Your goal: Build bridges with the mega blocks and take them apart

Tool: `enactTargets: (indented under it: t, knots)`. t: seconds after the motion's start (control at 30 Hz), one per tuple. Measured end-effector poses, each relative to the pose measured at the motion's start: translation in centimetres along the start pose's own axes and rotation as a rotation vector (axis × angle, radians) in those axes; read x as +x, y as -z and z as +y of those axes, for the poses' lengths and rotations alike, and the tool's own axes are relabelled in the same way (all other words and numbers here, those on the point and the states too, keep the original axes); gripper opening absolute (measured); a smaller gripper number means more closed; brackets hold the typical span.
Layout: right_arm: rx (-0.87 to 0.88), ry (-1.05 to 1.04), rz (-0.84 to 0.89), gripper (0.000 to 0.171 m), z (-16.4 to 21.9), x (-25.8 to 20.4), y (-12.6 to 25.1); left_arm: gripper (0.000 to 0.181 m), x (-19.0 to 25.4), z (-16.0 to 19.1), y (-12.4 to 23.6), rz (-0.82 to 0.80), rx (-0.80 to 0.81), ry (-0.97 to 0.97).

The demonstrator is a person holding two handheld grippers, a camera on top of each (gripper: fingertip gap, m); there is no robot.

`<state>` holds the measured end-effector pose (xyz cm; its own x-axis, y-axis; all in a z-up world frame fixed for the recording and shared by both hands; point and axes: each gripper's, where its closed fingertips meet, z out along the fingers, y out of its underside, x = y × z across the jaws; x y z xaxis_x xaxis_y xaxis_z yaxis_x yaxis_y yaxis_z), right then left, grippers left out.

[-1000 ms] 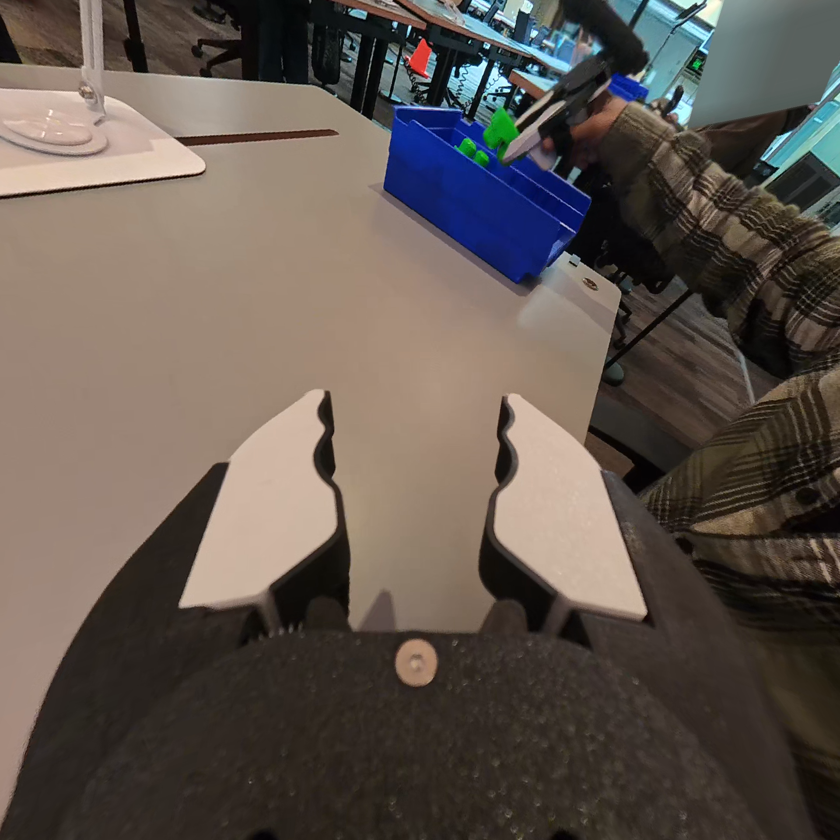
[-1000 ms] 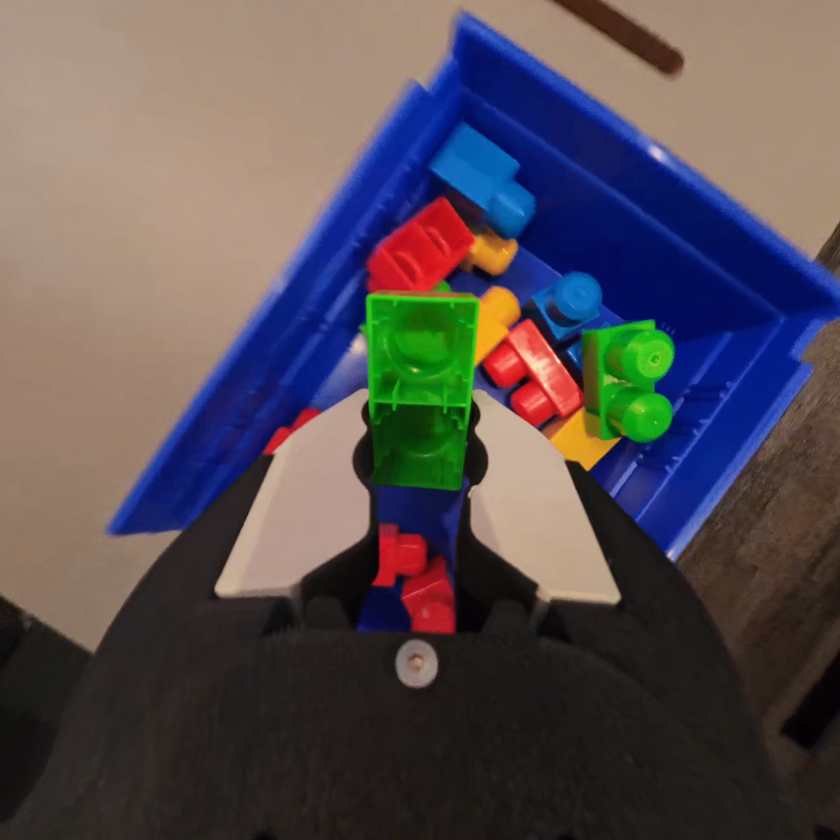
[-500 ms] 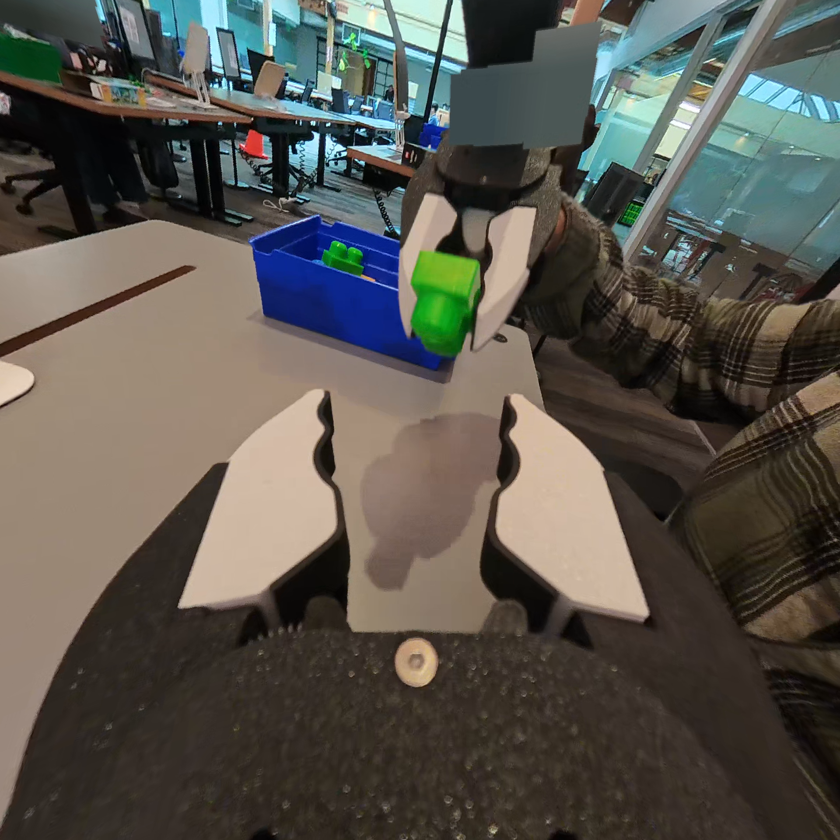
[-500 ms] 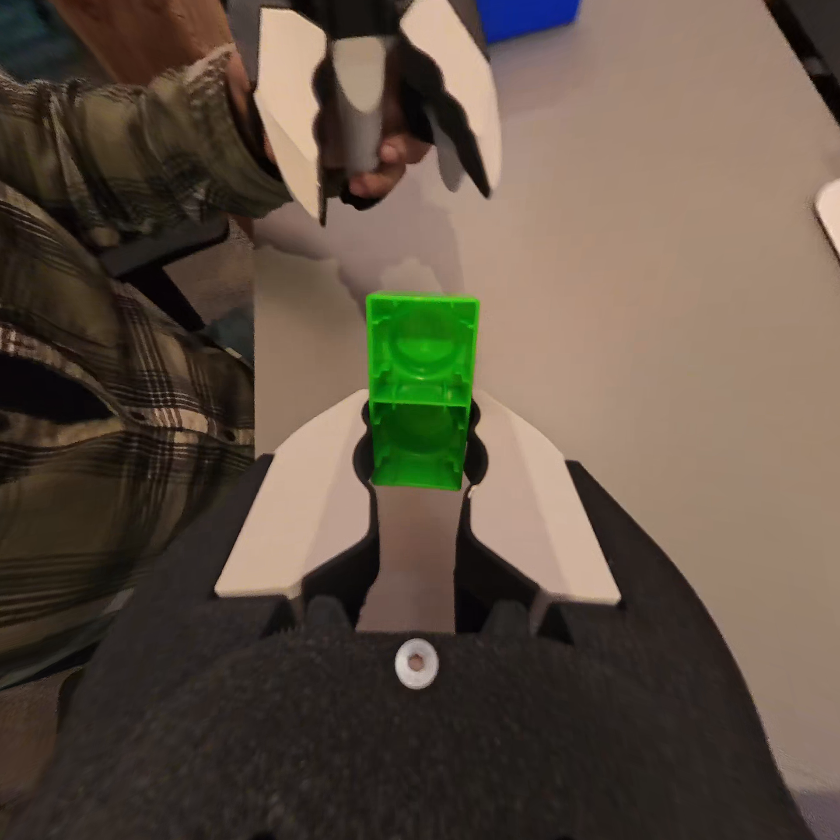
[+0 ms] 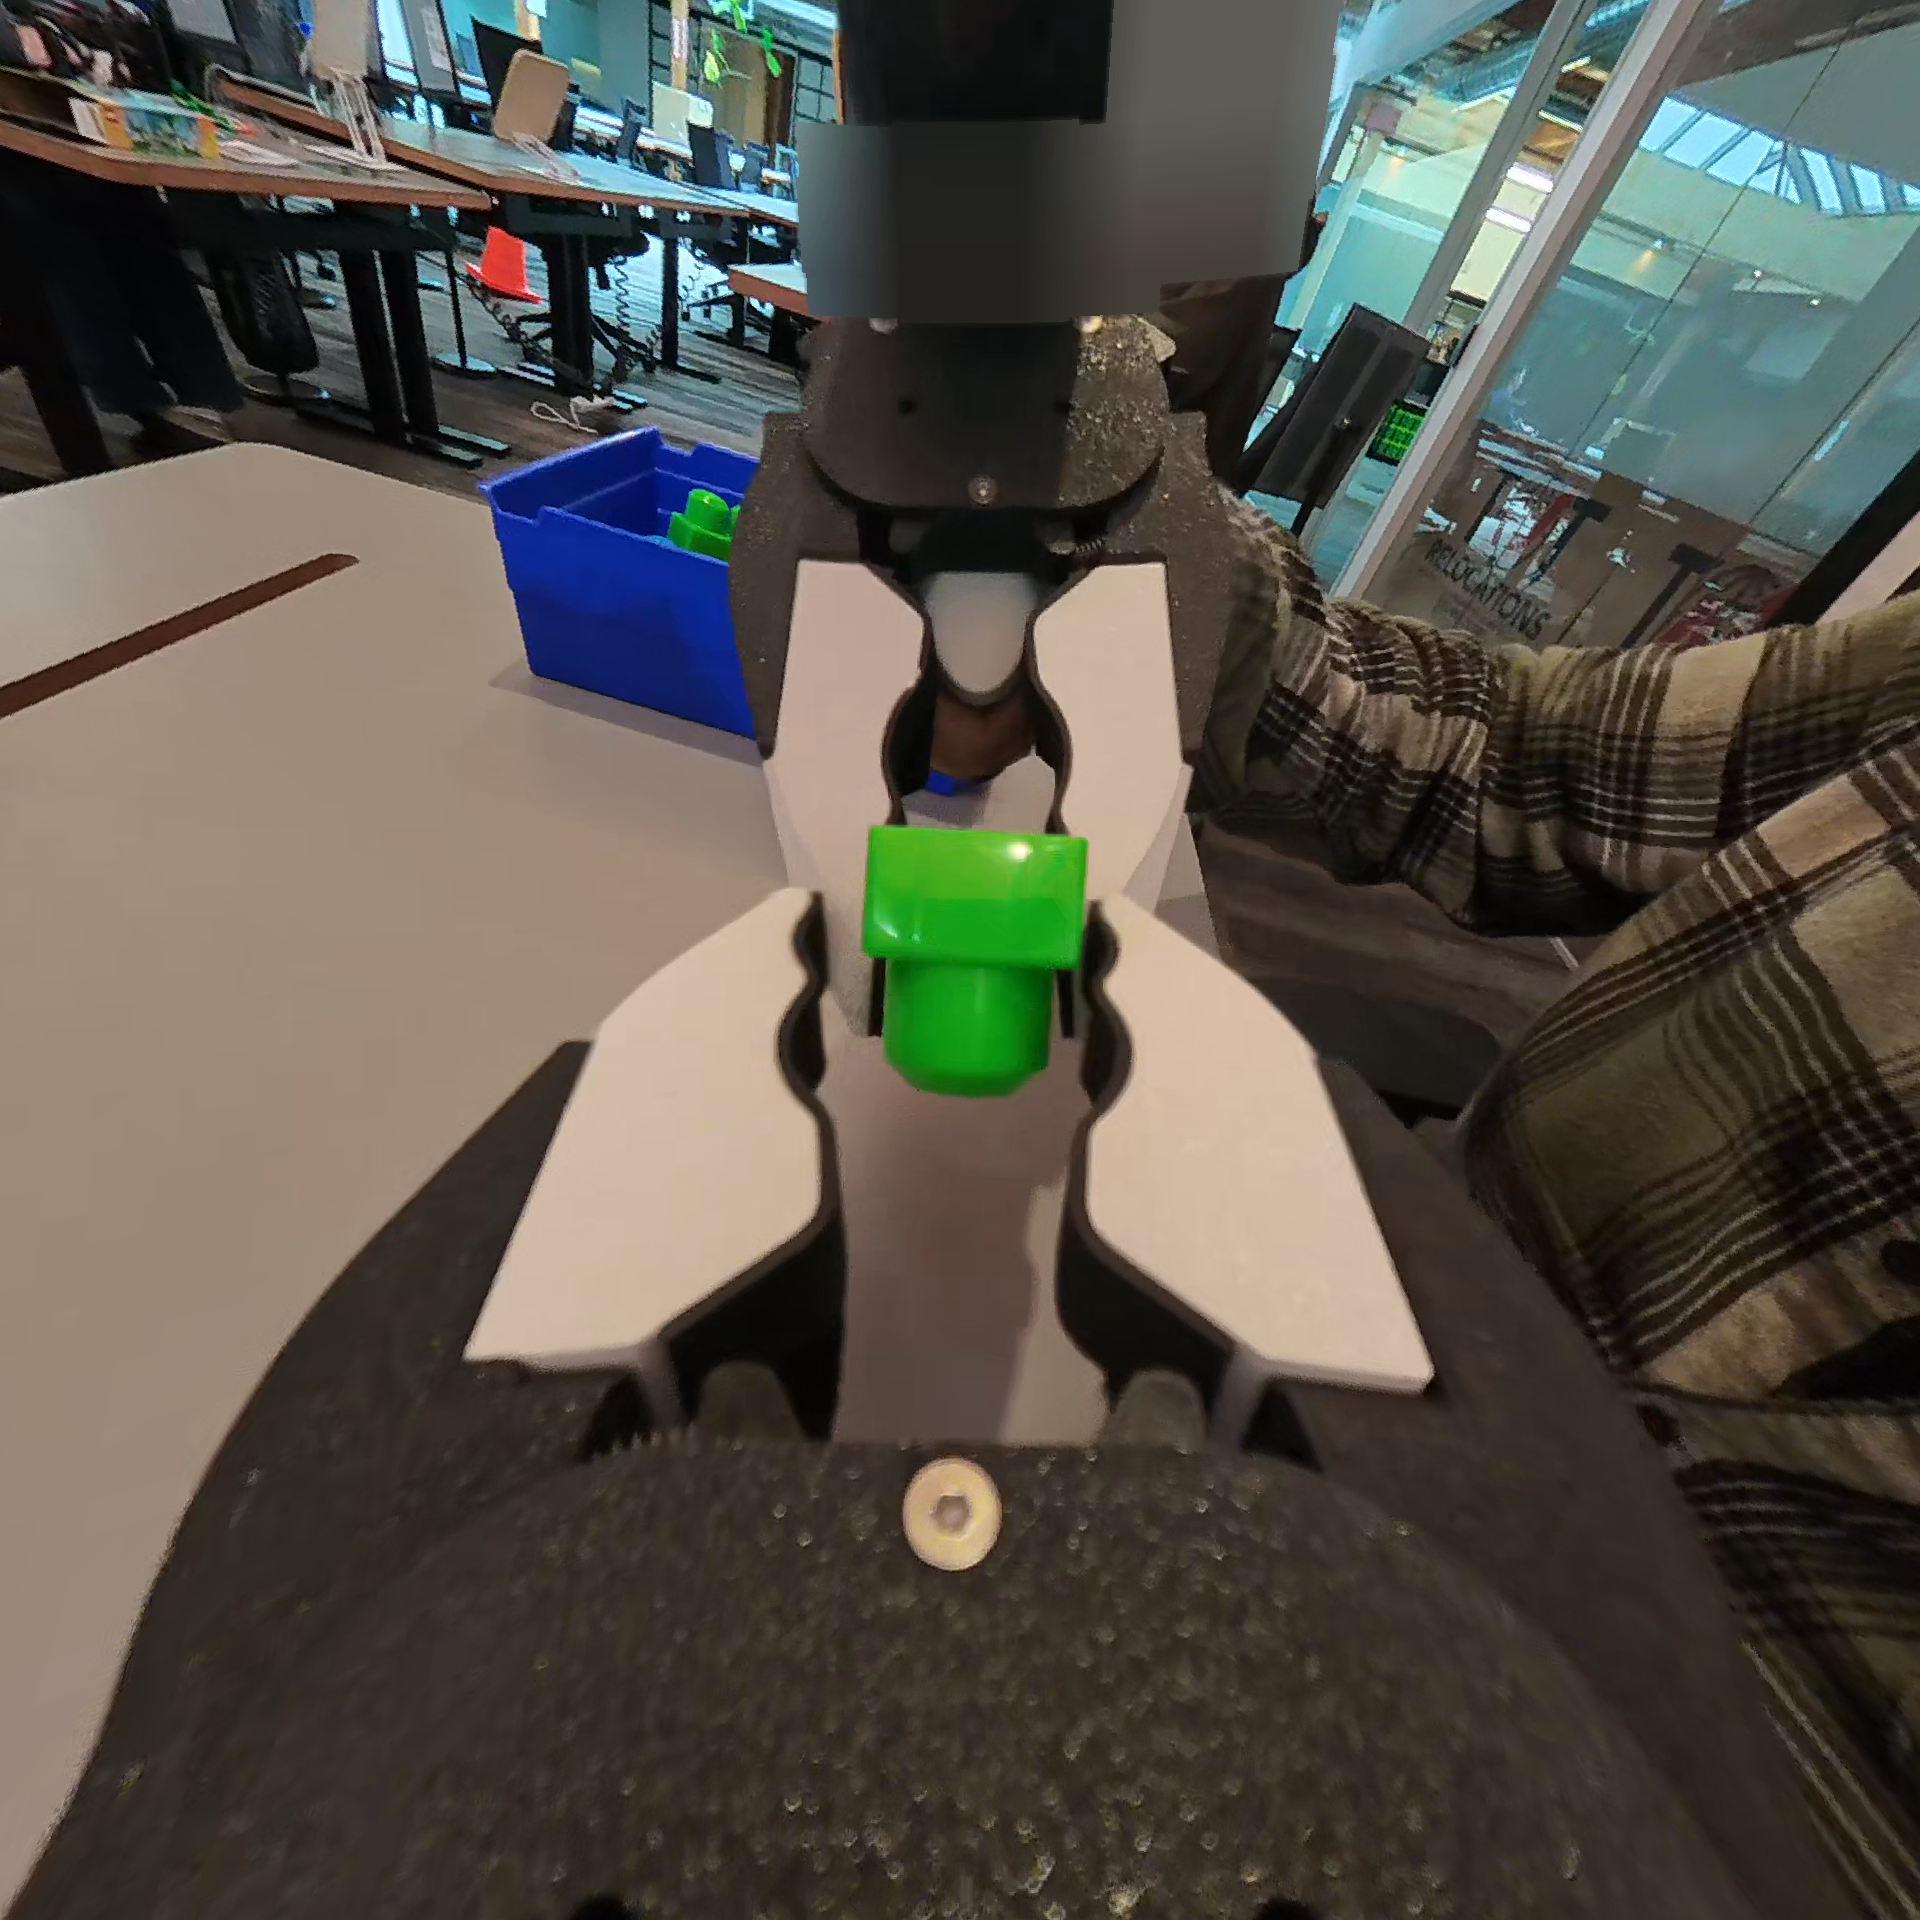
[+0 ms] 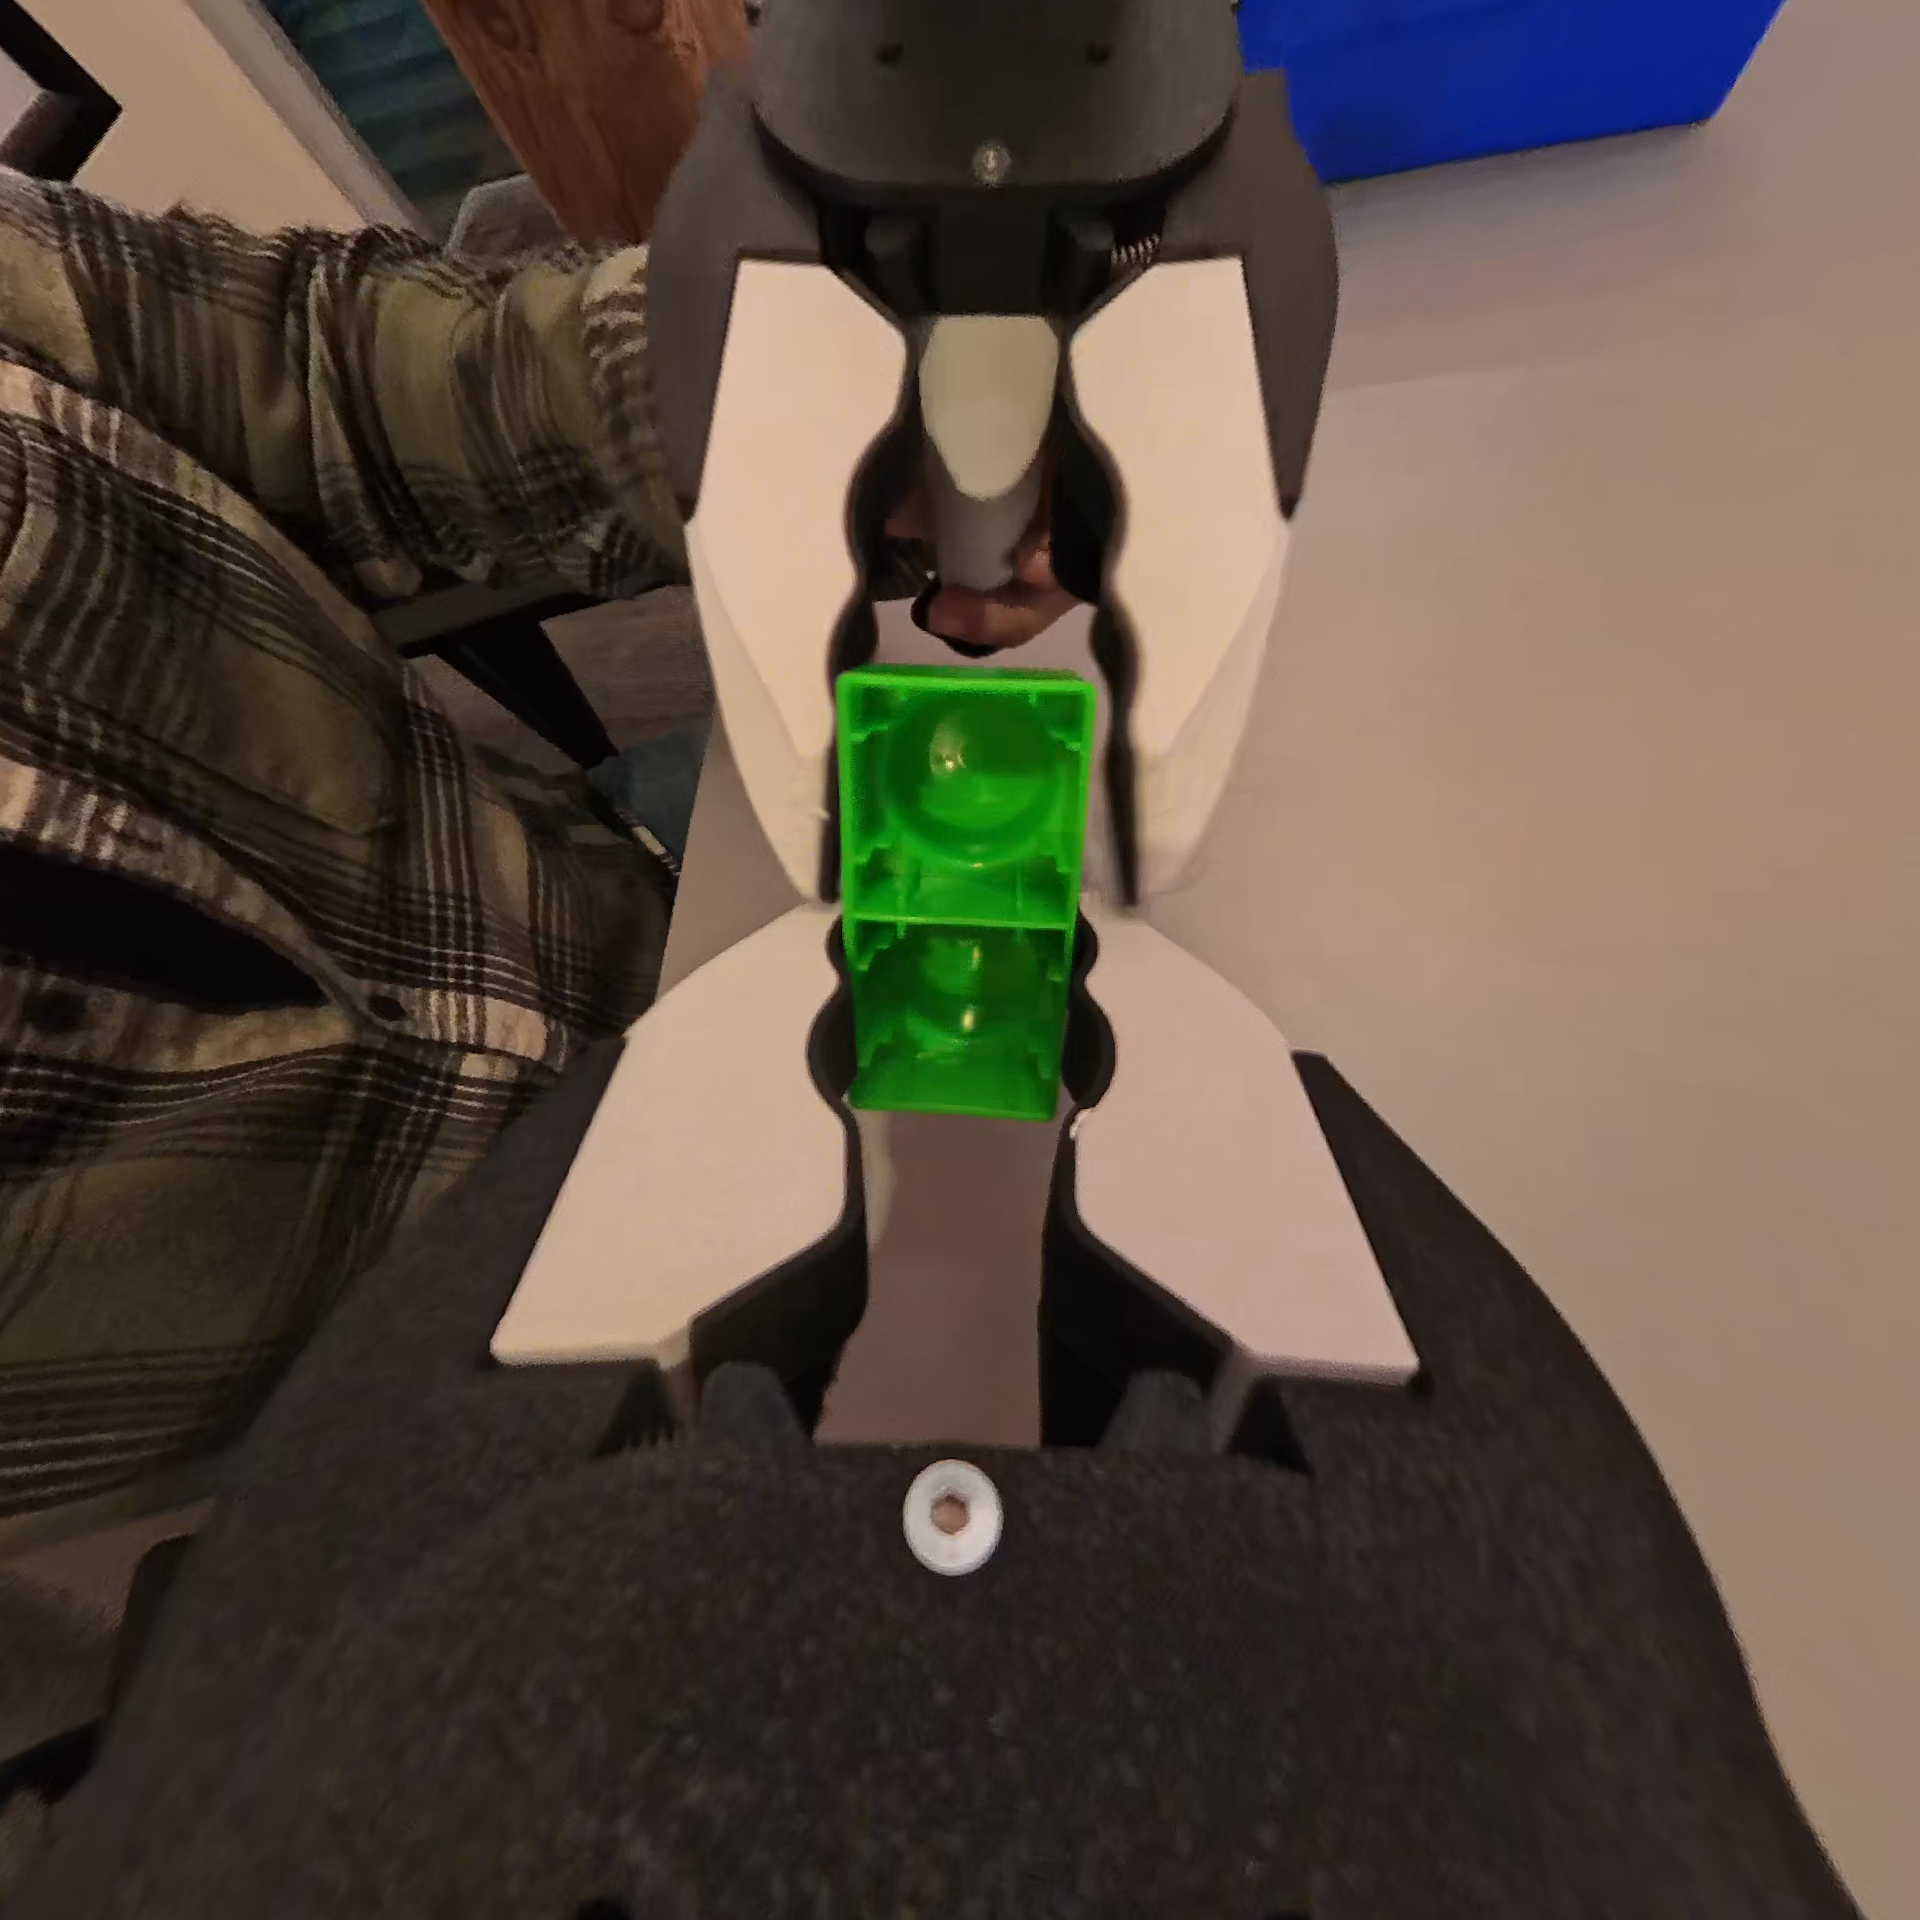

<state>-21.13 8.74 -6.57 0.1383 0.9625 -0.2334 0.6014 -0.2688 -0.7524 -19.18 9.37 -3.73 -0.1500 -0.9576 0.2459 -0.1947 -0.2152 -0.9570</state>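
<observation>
From the left, the grey table top (image 5: 312, 852) carries a deep blue plastic bin (image 5: 613, 613) well back, with a green block showing over its rim; a second ago the right gripper was lifting its block out of that bin, and it has since swung across to meet the left one nose to nose above the table's near edge. The bright green two-stud plastic mega block (image 5: 971, 935) now sits in the middle of both views, clamped at one end by the right gripper (image 6: 961, 1023), whose white fingers press its side walls. The left gripper (image 5: 951, 977) is spread, its fingertips flanking the block's free end without visibly closing on it; whether they touch the sides I cannot tell. That reads as a handover or a two-handed re-grip, so the building has barely begun. The block's long axis runs along the line between the two grippers. Its hollow underside (image 6: 961, 894) faces the right wrist camera, and a round stud (image 5: 961, 1023) juts toward the left wrist camera. Farthest right, a plaid sleeve (image 5: 1558, 727) reaches in behind the right gripper.
</observation>
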Motion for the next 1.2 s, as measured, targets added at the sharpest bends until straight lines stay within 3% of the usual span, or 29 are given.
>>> enactTargets:
  t: [0.03, 0.23, 0.33, 0.43, 0.53, 0.7, 0.8, 0.97, 1.2]
  knots:
    - [0.000, 0.004, -0.003, 0.036, -0.1, 0.0, -0.3, 0.036, 0.3, 0.0, 0.1, 0.019, 0.003, -0.003]
    - [0.072, 0.010, -0.044, 0.037, -0.7, -0.4, -0.9, 0.036, 0.6, 0.3, 0.9, -0.023, -0.010, -0.013]
    - [0.142, -0.036, 0.002, 0.060, -0.5, 0.1, -0.3, 0.036, 0.3, -0.3, 3.0, -0.095, 0.007, -0.017]
    - [0.176, -0.085, 0.112, 0.077, 1.2, 0.4, 0.5, 0.036, -1.6, -1.3, 9.0, -0.276, -0.010, -0.030]
    - [0.175, -0.152, 0.238, 0.095, 3.9, 0.5, 1.0, 0.036, -5.0, -1.8, 18.6, -0.579, -0.093, -0.040]
    - [0.261, -0.252, 0.321, 0.096, 6.8, -1.1, 1.7, 0.036, -9.7, -0.5, 35.1, -0.997, -0.254, 0.087]
    - [0.348, -0.280, 0.333, 0.095, 7.0, -2.3, 2.1, 0.036, -11.9, 2.2, 41.9, -1.126, -0.312, 0.243]
    - [0.388, -0.297, 0.375, 0.094, 7.9, -3.3, 2.8, 0.036, -14.2, 6.7, 46.6, -1.204, -0.382, 0.408]
    - [0.379, -0.346, 0.386, 0.093, 9.5, -3.2, 3.1, 0.040, -15.3, 9.6, 47.6, -1.210, -0.364, 0.504]
